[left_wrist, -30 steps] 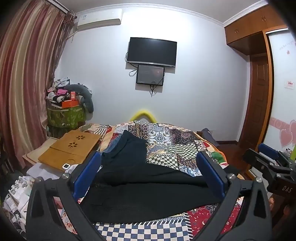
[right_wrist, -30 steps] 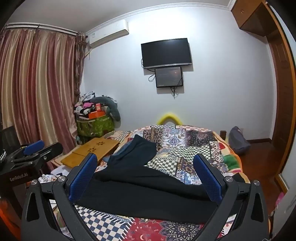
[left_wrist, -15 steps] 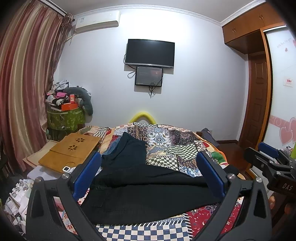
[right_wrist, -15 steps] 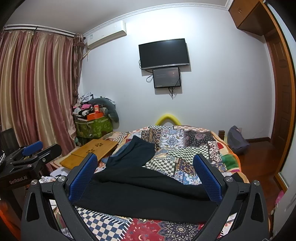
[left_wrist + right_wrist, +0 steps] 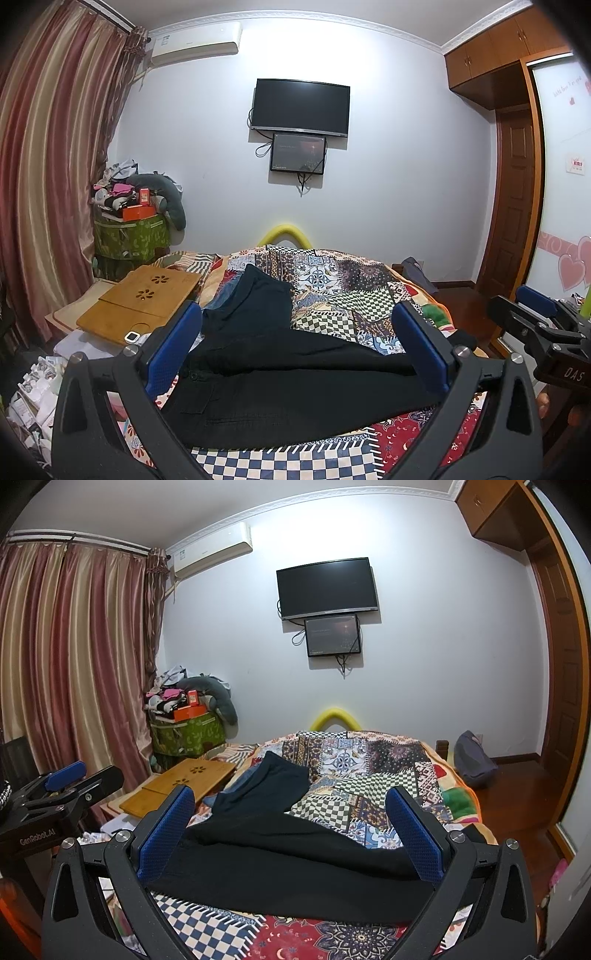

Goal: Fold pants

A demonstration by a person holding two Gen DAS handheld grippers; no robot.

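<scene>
Black pants (image 5: 295,391) lie across the near end of the patchwork bed (image 5: 332,280), waist to the left; one leg lies across, the other bends away toward the far end. They also show in the right wrist view (image 5: 288,867). My left gripper (image 5: 295,347) is open and empty, held above the pants. My right gripper (image 5: 291,830) is open and empty too, also above them. Each gripper shows at the edge of the other's view: the right one (image 5: 535,325), the left one (image 5: 62,786).
A wooden lap desk (image 5: 144,299) rests at the bed's left side. A green box piled with clutter (image 5: 129,236) stands by the curtain (image 5: 48,166). A bag (image 5: 474,760) sits on the floor at the right, near the door (image 5: 561,664).
Both views have tilted slightly upward, so the room sits a little lower in frame. The pants have not moved and both grippers stay open.
</scene>
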